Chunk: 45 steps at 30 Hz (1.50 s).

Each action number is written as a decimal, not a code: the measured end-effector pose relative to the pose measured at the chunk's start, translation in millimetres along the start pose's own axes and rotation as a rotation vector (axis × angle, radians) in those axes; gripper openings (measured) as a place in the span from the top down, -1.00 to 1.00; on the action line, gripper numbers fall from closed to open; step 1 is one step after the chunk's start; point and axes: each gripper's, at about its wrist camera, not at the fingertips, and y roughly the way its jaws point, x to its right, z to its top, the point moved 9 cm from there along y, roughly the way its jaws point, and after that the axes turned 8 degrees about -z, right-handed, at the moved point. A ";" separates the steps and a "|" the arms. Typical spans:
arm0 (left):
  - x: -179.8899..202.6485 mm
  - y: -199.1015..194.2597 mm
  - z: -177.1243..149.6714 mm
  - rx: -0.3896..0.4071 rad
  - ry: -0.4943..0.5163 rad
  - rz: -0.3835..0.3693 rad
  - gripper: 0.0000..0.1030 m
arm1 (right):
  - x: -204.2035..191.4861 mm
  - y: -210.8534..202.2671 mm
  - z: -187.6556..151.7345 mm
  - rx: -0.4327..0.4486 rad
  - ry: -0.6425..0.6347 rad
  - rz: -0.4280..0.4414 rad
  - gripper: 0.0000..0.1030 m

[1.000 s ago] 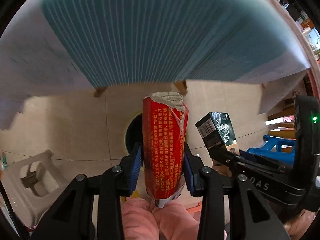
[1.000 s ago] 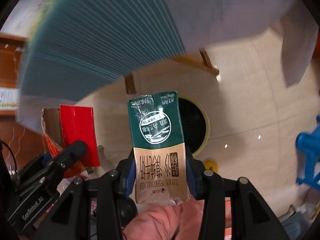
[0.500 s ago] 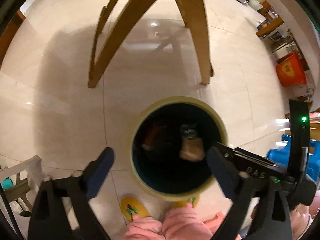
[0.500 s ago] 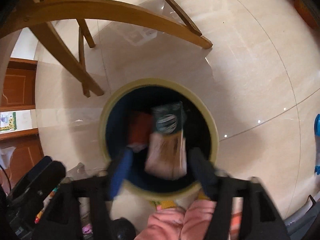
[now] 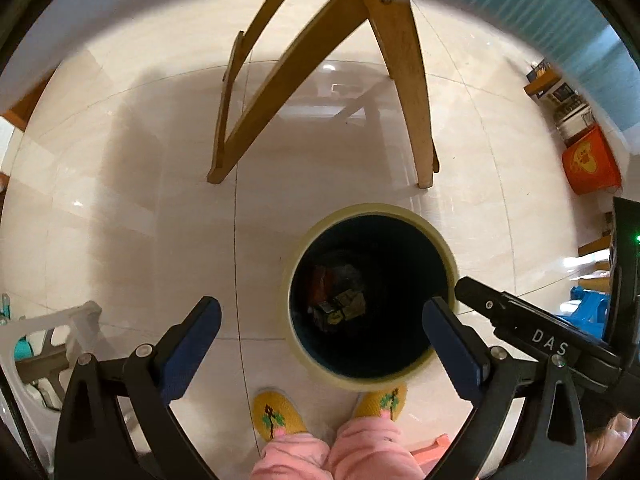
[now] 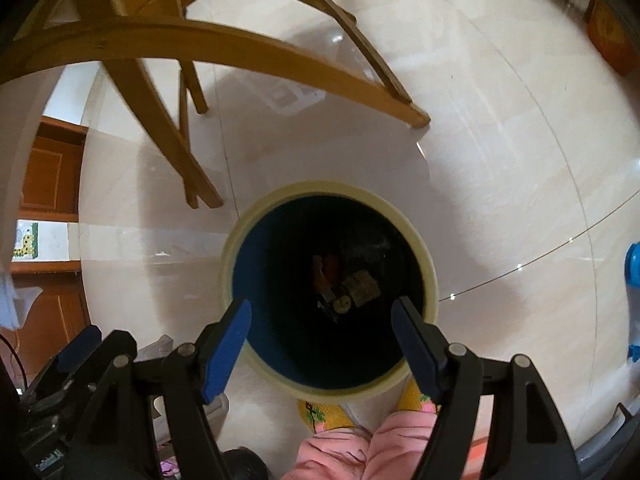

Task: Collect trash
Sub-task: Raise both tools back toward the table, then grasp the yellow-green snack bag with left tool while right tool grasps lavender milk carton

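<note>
A round bin with a pale yellow rim (image 5: 448, 256) (image 6: 430, 268) stands on the tiled floor below both grippers. At its dark bottom lie the red carton (image 5: 320, 280) (image 6: 330, 266) and the green and tan drink carton (image 5: 340, 308) (image 6: 358, 286). My left gripper (image 5: 322, 320) is open and empty, above the bin's left side. My right gripper (image 6: 322, 316) is open and empty, over the bin's near rim. The right gripper's black body (image 5: 540, 340) shows at the right of the left wrist view.
Wooden table legs (image 5: 404, 80) (image 6: 160, 120) stand on the floor beyond the bin. The person's yellow slippers (image 5: 276, 416) and pink trousers (image 6: 360, 452) are just in front of it. A white stool (image 5: 48, 344) is at the left, a blue stool (image 5: 588, 304) and an orange basket (image 5: 588, 164) at the right.
Both grippers held cartons under the table one second ago, then opened over the bin. Both cartons fell in and now lie at the bottom. The views have pulled back slightly.
</note>
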 end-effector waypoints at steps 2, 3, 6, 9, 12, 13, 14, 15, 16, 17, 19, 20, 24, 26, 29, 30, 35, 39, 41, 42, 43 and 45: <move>2.9 -20.1 -4.1 0.008 -0.009 -0.001 -0.94 | -4.6 -18.6 -0.2 0.023 -0.011 0.004 -0.42; 3.6 -27.4 -6.0 0.011 -0.010 0.001 -0.94 | -6.7 -28.3 0.0 0.036 -0.018 0.005 -0.42; 6.6 -55.9 -8.4 0.022 -0.018 0.004 -0.94 | -14.8 -65.6 -0.3 0.077 -0.048 0.010 -0.41; 10.1 -87.0 -9.1 0.012 -0.016 0.014 -0.94 | -22.4 -96.3 -0.3 0.100 -0.068 0.018 -0.41; 14.9 -126.0 -5.7 0.018 -0.004 0.039 -0.90 | -29.2 -133.6 -2.9 0.104 -0.093 0.028 -0.41; 17.4 -144.5 -3.1 0.028 0.000 0.047 -0.90 | -31.8 -147.5 -3.7 0.104 -0.105 0.030 -0.41; 21.5 -161.8 -0.1 0.042 0.003 0.053 -0.90 | -34.6 -161.5 -3.9 0.108 -0.119 0.035 -0.41; 22.6 -174.1 1.7 0.052 0.004 0.060 -0.90 | -38.4 -177.4 -4.9 0.113 -0.137 0.037 -0.41; 24.2 -189.4 4.5 0.063 0.005 0.067 -0.90 | -42.2 -197.7 -4.7 0.121 -0.165 0.036 -0.41; 26.3 -206.6 8.3 0.076 0.004 0.071 -0.90 | -45.8 -212.4 -6.1 0.128 -0.186 0.035 -0.41; 30.3 -236.0 14.3 0.092 -0.002 0.064 -0.90 | -53.1 -242.3 -8.6 0.144 -0.231 0.034 -0.41; 32.9 -251.1 17.9 0.100 -0.007 0.057 -0.90 | -56.5 -260.8 -8.2 0.161 -0.256 0.028 -0.41; 38.9 -303.4 33.5 0.144 -0.039 0.044 -0.70 | -69.0 -325.2 0.3 0.230 -0.332 0.017 -0.41; 45.4 -329.6 42.0 0.164 -0.057 0.030 -0.69 | -75.3 -357.2 6.8 0.275 -0.362 0.016 -0.41; 56.8 -368.2 54.2 0.220 -0.068 0.019 -0.69 | -86.8 -402.5 18.0 0.333 -0.399 0.034 -0.41; 60.2 -381.4 59.3 0.245 -0.066 0.016 -0.69 | -90.6 -418.4 22.9 0.356 -0.410 0.039 -0.41; 71.6 -435.9 86.4 0.351 -0.067 0.038 -0.69 | -104.2 -473.4 49.9 0.457 -0.439 0.076 -0.41; 71.5 -455.7 100.7 0.392 -0.077 0.065 -0.69 | -118.9 -486.6 73.5 0.468 -0.451 0.106 -0.41; 70.7 -461.0 111.0 0.412 -0.079 0.072 -0.69 | -127.0 -487.5 84.2 0.476 -0.471 0.112 -0.41; 69.9 -462.1 116.5 0.420 -0.077 0.077 -0.69 | -130.2 -485.2 89.2 0.480 -0.480 0.103 -0.41; 68.4 -461.8 122.3 0.424 -0.073 0.079 -0.69 | -135.8 -484.3 94.1 0.482 -0.486 0.100 -0.41; 64.1 -454.2 136.5 0.409 -0.064 0.064 -0.70 | -142.2 -478.8 102.8 0.471 -0.493 0.103 -0.41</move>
